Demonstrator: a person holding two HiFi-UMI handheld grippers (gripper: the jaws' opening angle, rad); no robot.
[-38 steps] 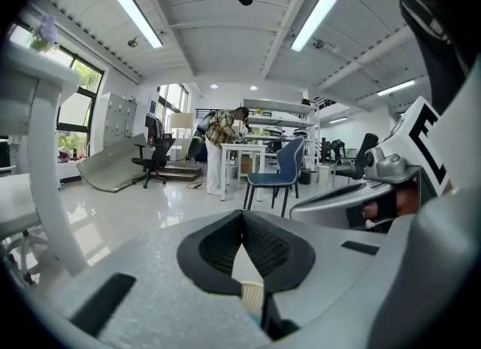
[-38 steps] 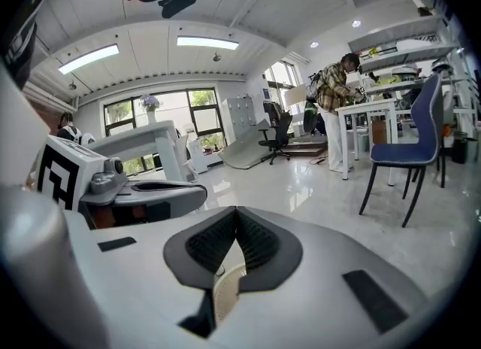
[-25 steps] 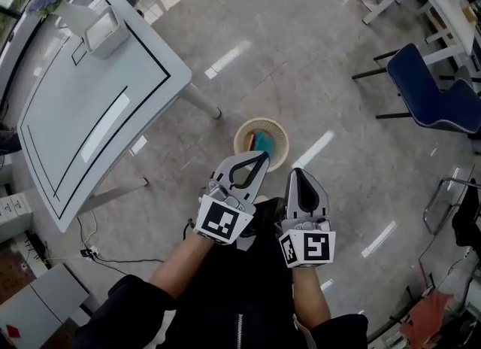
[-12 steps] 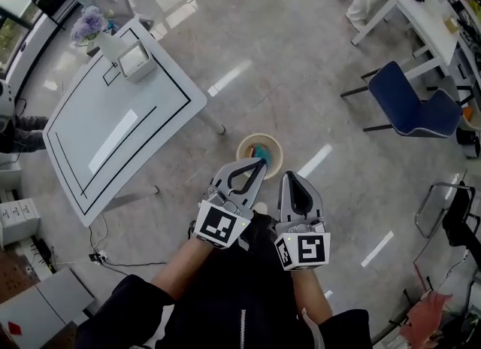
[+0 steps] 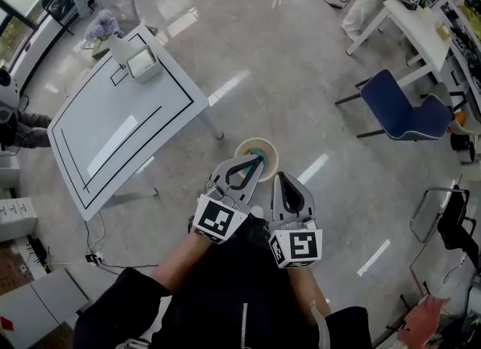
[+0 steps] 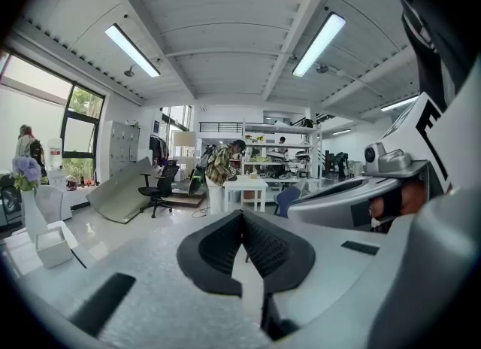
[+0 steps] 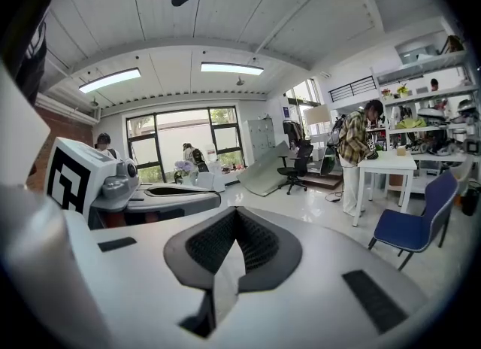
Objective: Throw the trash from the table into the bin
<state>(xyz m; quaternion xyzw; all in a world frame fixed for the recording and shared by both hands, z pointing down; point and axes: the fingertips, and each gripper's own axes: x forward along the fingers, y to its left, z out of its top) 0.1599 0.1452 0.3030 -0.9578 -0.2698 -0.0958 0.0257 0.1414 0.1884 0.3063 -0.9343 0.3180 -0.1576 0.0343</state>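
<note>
Jaws together, left gripper (image 5: 257,162) beside right (image 5: 281,177)

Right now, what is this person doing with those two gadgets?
A person holds a grey two-jaw gripper in each hand. The left gripper and right gripper are both shut and empty. A round beige bin sits on the floor below them, something teal inside. The white black-lined table stands to the left.
</note>
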